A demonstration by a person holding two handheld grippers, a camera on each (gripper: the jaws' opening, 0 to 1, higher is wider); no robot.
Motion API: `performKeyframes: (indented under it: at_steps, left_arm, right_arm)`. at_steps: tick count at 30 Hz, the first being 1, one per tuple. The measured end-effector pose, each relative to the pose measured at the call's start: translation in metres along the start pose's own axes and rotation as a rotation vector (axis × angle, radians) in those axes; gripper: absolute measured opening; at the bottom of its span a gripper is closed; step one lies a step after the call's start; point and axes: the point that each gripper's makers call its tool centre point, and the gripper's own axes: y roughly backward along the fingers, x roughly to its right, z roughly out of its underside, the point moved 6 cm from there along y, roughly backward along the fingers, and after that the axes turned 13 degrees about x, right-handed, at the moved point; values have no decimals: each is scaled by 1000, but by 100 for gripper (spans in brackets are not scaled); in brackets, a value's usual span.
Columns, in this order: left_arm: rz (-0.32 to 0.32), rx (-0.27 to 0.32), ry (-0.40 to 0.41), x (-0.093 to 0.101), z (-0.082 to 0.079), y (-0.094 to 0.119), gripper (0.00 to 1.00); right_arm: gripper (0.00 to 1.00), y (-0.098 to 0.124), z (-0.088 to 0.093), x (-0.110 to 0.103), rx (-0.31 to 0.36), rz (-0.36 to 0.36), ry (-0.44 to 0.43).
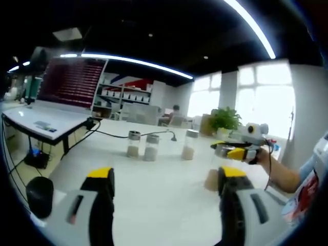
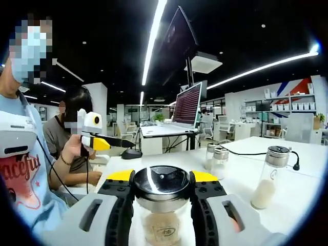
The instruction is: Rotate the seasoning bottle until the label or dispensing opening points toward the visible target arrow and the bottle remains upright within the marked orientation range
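In the right gripper view my right gripper is shut on a clear seasoning bottle with tan powder and a shiny dark lid; the bottle stands upright between the jaws. In the left gripper view my left gripper is open over the white table, nothing between its yellow-tipped jaws. The right gripper enters there from the right, held by a hand, with the gripped bottle below it. The left gripper appears at the left of the right gripper view, in a hand.
Three more seasoning bottles stand in a row farther back on the table. A black cable runs behind them. A black round object sits at the table's near left edge. A seated person is close by.
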Motion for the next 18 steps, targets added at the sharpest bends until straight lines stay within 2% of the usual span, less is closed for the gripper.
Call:
performKeyframes:
  at_steps: [10,18]
  left_arm:
    - [-6,-6,10,-3,3,-1,88]
    - [-20,0,8,-4,2,1,88]
  right_arm:
    - [41,-1,0,-1,8,39,8]
    - [41,0,0,-4,13,97,22]
